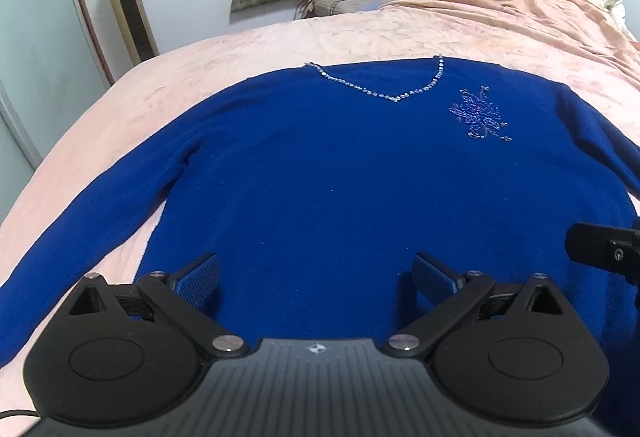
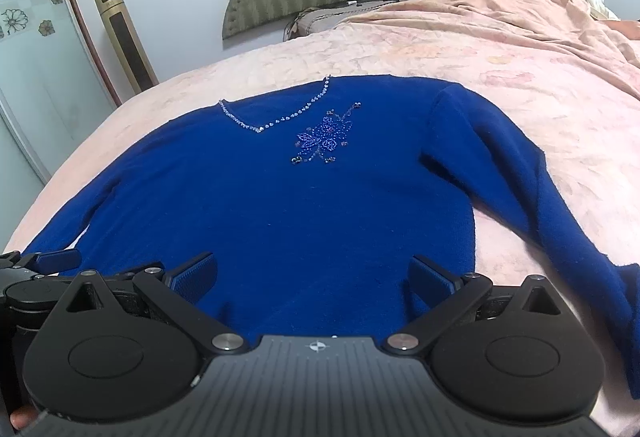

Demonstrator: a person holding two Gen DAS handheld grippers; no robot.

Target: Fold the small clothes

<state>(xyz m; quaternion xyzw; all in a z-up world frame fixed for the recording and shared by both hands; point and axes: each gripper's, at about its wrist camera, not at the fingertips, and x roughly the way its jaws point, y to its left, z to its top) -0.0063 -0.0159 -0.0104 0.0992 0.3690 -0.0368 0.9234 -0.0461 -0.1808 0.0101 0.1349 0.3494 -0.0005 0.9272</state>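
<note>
Sweater (image 1: 340, 173) lies flat, front up, on the pink bed (image 1: 248, 41), sleeves spread. Left gripper (image 1: 316, 277) and right gripper (image 2: 314, 275) hover spread above its hem, apparently empty. Pinching one knit layer could drag it crooked.

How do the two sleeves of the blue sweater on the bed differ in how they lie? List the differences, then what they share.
The left sleeve runs out in one smooth diagonal line, flat on the pink bedspread. The right sleeve shows a crease at the shoulder, and its cuff end kinks near the bed's edge. Both belong to the same blue sweater, angle outward from the body, and are unfolded.
</note>
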